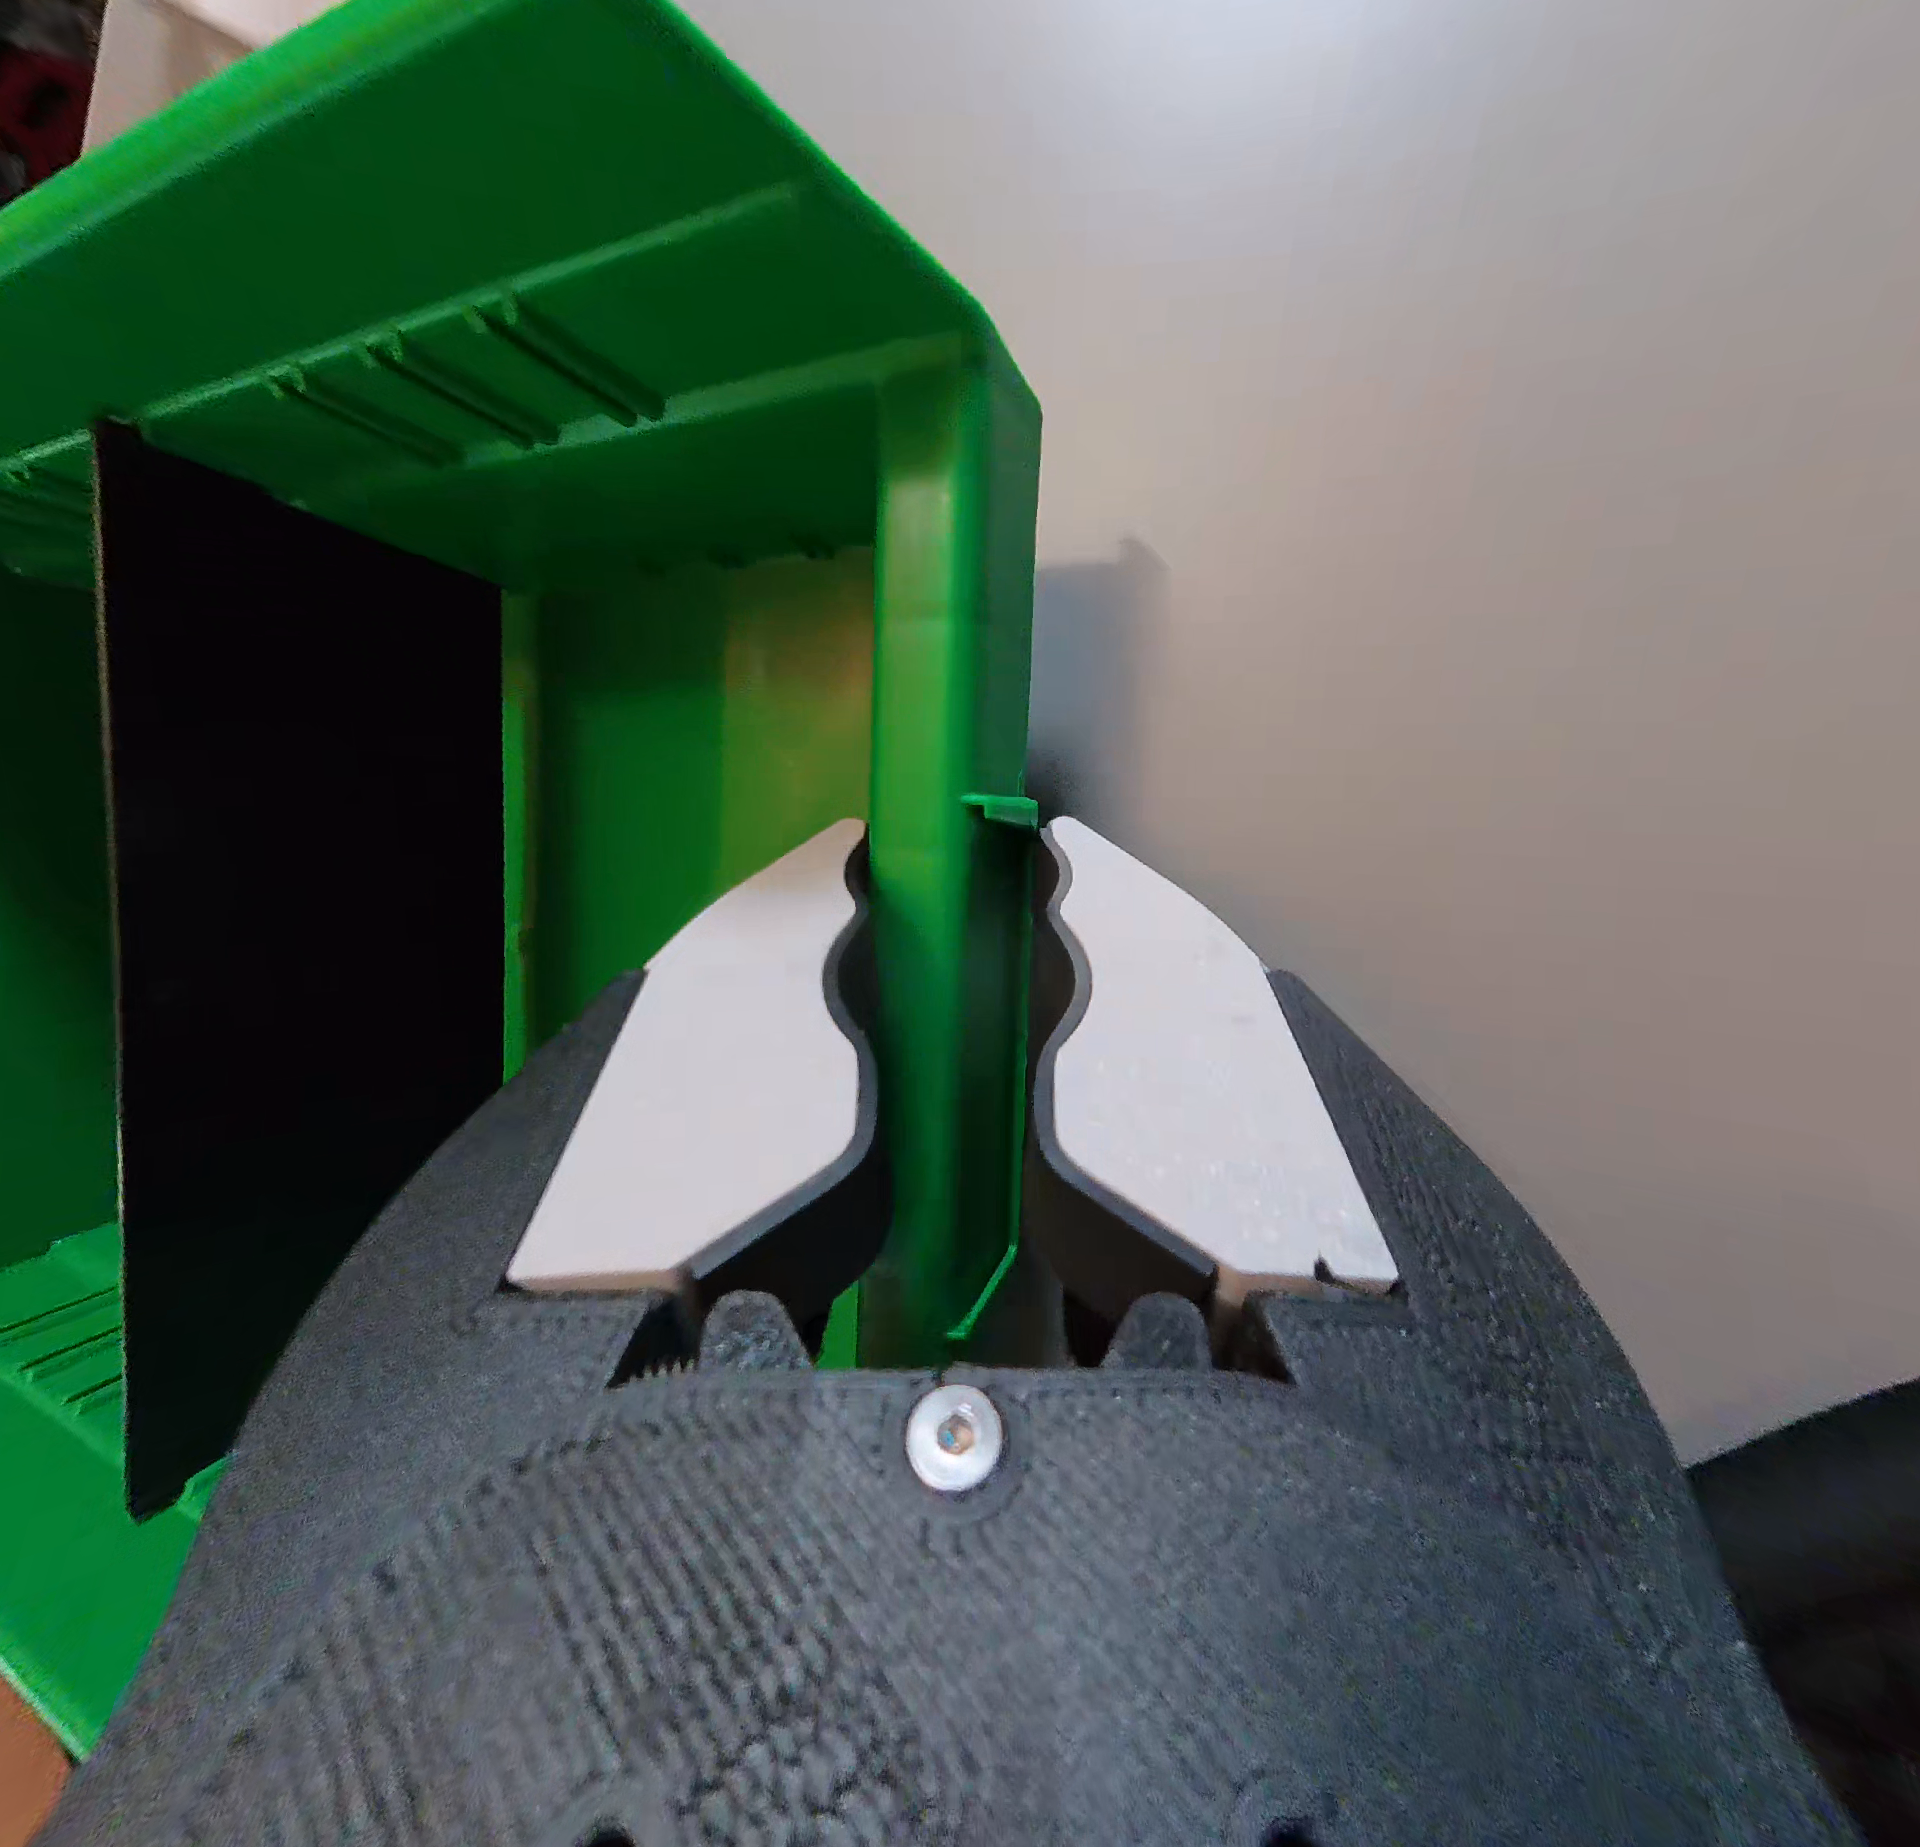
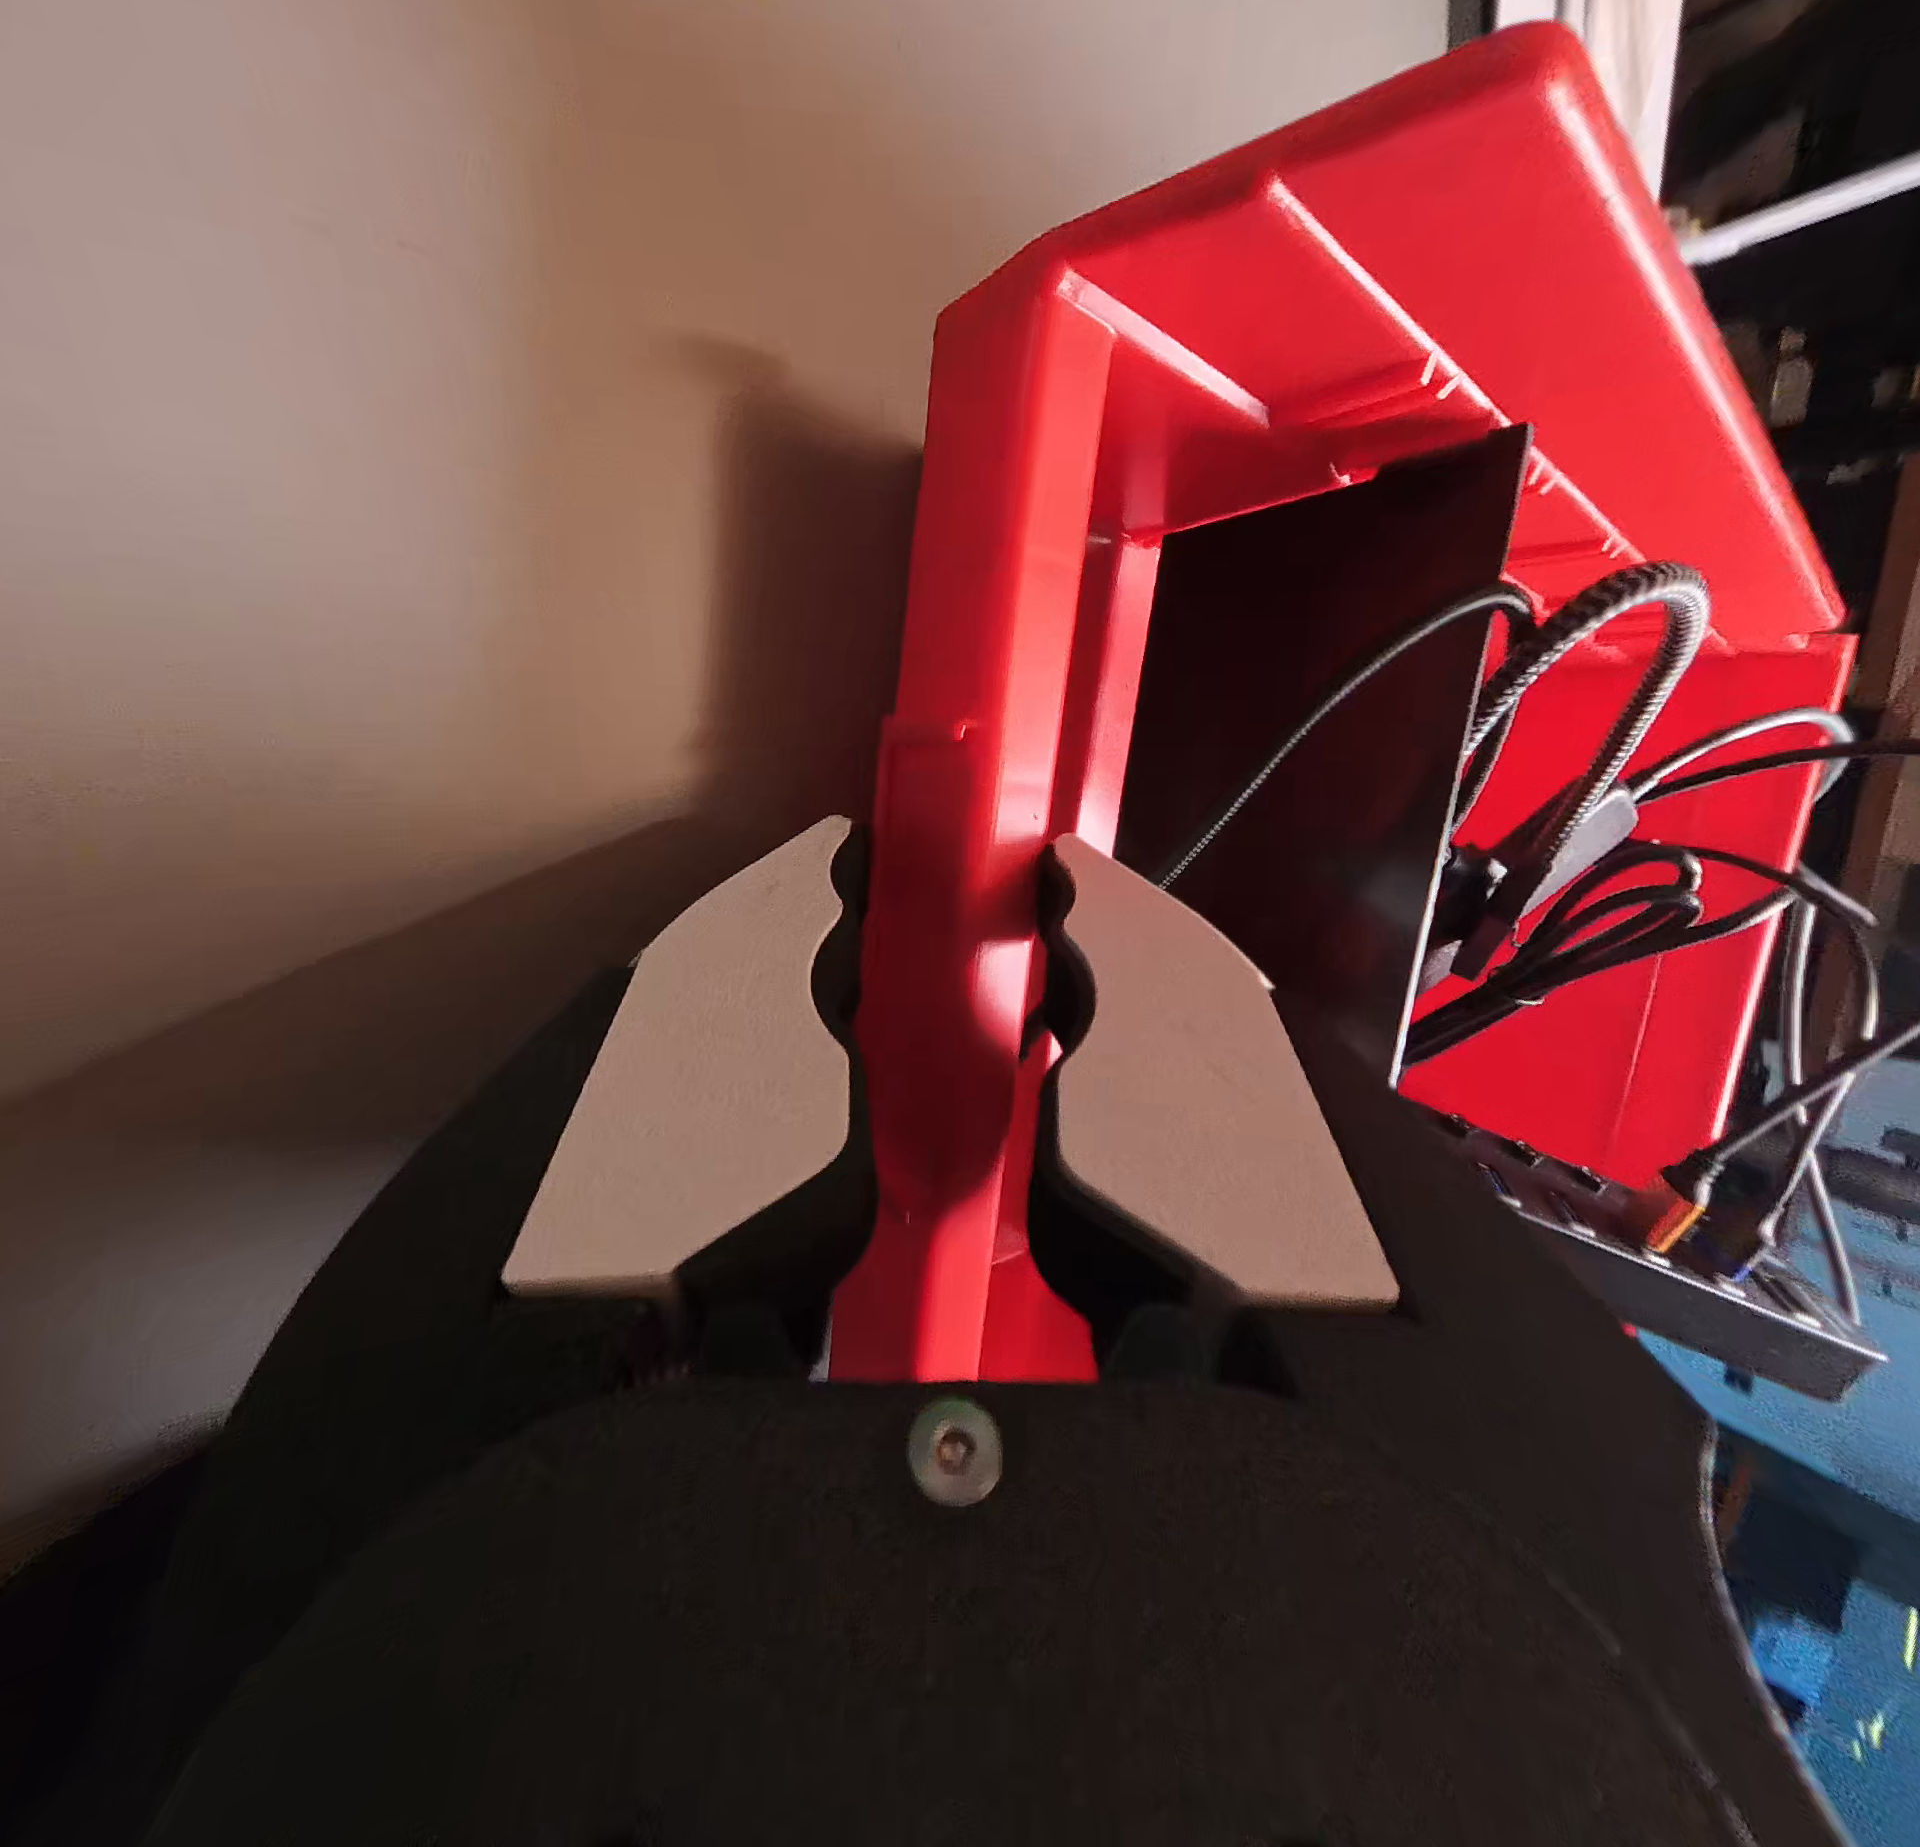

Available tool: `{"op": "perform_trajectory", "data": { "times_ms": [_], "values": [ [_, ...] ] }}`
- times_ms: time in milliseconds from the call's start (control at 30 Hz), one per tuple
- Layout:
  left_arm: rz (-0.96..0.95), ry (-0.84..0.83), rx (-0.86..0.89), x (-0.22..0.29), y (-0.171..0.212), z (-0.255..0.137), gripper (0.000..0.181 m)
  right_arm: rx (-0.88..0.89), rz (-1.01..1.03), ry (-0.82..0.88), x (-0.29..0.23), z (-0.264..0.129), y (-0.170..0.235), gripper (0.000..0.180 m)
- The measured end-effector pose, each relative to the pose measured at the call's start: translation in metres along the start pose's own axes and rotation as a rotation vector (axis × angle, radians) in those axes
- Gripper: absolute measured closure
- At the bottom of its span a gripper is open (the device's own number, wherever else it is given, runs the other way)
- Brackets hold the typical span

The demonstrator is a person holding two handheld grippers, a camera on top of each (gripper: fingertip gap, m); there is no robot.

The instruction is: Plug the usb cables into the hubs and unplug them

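Observation:
My left gripper (image 1: 951, 841) is shut on the rim wall of a green plastic bin (image 1: 499, 270), which is tipped on its side in the air; a black divider (image 1: 301, 914) stands inside it. My right gripper (image 2: 951, 852) is shut on the rim wall of a red plastic bin (image 2: 1455, 343), also tipped. A black divider (image 2: 1309, 758) stands in the red bin. Several black and braided grey USB cables (image 2: 1621, 841) spill from its open side. A dark grey USB hub (image 2: 1704, 1309) with several ports hangs at the bin's lower right, with a cable plugged into it.
A plain pale wall (image 1: 1455, 447) fills the background behind the green bin, and shows behind the red bin (image 2: 364, 343). Dark shelving (image 2: 1808, 239) stands at the far right. A blue surface (image 2: 1849, 1589) lies below right.

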State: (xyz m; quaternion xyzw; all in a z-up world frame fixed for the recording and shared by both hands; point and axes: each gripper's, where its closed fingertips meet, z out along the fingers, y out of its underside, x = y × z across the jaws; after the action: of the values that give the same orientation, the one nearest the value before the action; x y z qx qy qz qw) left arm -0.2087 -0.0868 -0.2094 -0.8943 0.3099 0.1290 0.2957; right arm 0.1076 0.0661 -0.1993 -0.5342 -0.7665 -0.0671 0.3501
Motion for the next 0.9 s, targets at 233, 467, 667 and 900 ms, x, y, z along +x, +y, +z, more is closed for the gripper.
{"op": "perform_trajectory", "data": {
  "times_ms": [233,467,667,900],
  "values": [
    [0.185,0.110,0.105,0.044,-0.057,0.009,0.152,0.113,-0.094,-0.032,-0.050,-0.032,-0.027,0.148],
    [0.350,0.178,0.207,0.066,-0.104,0.023,0.152,0.130,-0.186,0.032,-0.075,-0.053,-0.040,0.147],
    [0.276,0.160,0.361,0.068,-0.127,0.009,0.146,0.359,-0.015,-0.004,-0.093,-0.085,-0.077,0.148],
    [-0.146,0.342,0.633,0.097,-0.146,-0.066,0.138,0.577,0.684,0.172,-0.019,-0.148,-0.024,0.136]
  ]
}}
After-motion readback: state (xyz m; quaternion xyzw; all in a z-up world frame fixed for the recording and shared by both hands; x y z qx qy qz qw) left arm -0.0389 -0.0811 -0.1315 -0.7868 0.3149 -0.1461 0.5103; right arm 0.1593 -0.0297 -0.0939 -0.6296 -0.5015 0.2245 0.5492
